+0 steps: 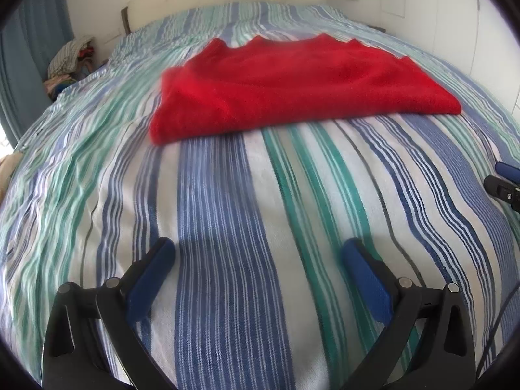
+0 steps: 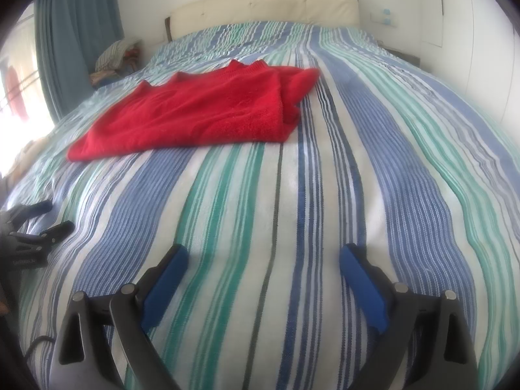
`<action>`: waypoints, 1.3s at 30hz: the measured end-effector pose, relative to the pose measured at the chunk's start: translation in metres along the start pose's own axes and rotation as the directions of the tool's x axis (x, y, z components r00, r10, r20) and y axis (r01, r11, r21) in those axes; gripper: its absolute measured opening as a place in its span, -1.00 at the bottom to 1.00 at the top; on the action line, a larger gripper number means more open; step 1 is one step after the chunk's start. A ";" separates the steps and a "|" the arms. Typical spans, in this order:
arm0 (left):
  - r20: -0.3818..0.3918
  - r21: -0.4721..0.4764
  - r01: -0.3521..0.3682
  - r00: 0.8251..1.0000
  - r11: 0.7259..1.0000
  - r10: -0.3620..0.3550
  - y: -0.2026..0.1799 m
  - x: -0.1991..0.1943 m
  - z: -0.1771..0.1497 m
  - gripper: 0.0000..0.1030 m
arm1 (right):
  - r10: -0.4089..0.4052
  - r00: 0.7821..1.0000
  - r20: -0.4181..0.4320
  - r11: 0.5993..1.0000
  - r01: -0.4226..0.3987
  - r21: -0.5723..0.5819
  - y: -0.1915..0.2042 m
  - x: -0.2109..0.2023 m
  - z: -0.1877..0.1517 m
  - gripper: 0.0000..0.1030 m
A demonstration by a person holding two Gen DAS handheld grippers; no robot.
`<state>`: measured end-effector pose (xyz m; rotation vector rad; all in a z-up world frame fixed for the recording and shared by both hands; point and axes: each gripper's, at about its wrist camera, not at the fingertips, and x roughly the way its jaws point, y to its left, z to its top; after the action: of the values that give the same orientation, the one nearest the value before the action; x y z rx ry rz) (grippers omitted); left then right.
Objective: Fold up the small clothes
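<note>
A red knitted garment (image 1: 302, 87) lies folded flat on the striped bedspread (image 1: 227, 211), ahead of both grippers; in the right wrist view the red garment (image 2: 201, 110) sits up and to the left. My left gripper (image 1: 258, 250) hovers over bare bedspread, open, with nothing between its blue pads. My right gripper (image 2: 263, 255) is also open and empty above the stripes. The right gripper's fingertips (image 1: 502, 178) show at the right edge of the left wrist view. The left gripper (image 2: 48, 217) shows at the left edge of the right wrist view.
A cream headboard (image 2: 266, 5) stands at the far end of the bed. Blue curtains (image 2: 74, 32) hang at the left by a bright window. A pile of clothes (image 1: 71, 58) sits beside the bed at the far left. White wall panels (image 2: 481, 32) run along the right.
</note>
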<state>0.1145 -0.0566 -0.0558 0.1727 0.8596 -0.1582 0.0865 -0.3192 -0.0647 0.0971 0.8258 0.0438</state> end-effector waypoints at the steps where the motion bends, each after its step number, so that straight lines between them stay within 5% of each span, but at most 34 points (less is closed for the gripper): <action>1: 0.001 0.002 -0.002 1.000 1.000 0.002 0.000 0.000 0.000 0.99 | 0.000 1.000 0.000 1.000 0.000 0.000 0.000 0.000 0.000 0.83; 39: -0.010 -0.026 0.032 0.999 0.999 -0.032 0.006 0.002 0.000 0.99 | 0.002 1.000 -0.001 1.000 -0.002 0.001 0.001 0.000 0.000 0.86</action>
<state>0.1172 -0.0506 -0.0571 0.1354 0.8743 -0.1763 0.0864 -0.3188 -0.0642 0.0989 0.8265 0.0454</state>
